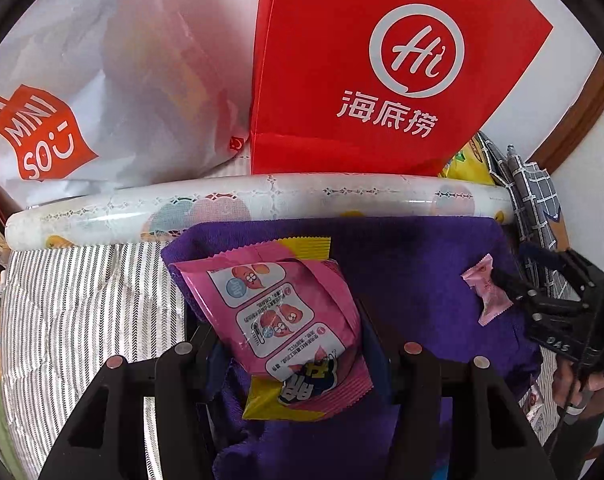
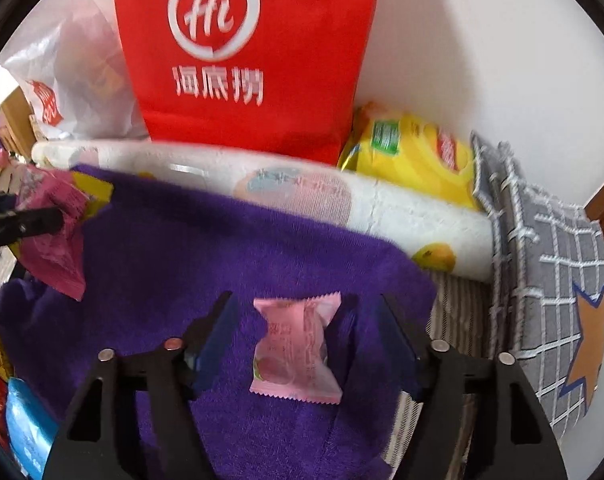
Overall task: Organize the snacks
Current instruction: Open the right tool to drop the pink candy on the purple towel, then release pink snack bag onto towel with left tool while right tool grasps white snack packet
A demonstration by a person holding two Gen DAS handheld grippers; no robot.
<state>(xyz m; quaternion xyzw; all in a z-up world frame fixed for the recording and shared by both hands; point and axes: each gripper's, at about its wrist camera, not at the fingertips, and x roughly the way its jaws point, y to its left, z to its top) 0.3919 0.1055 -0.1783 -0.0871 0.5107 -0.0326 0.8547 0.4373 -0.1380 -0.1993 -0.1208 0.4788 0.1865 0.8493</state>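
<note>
Left claw clenched on pink snack packet; right claw released, seemingly clear of pink candy.

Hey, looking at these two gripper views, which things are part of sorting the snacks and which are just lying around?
Part of the job:
- pink and yellow snack packet, clamped in the left gripper
- small pale pink wrapped candy, loose between the open right gripper pads
- purple towel beneath both

Lying about:
- red paper bag
- white plastic shopping bag
- patterned roll
- yellow packet
- grey checked cushion

towel: candy on it | roll behind — bag beyond
</note>
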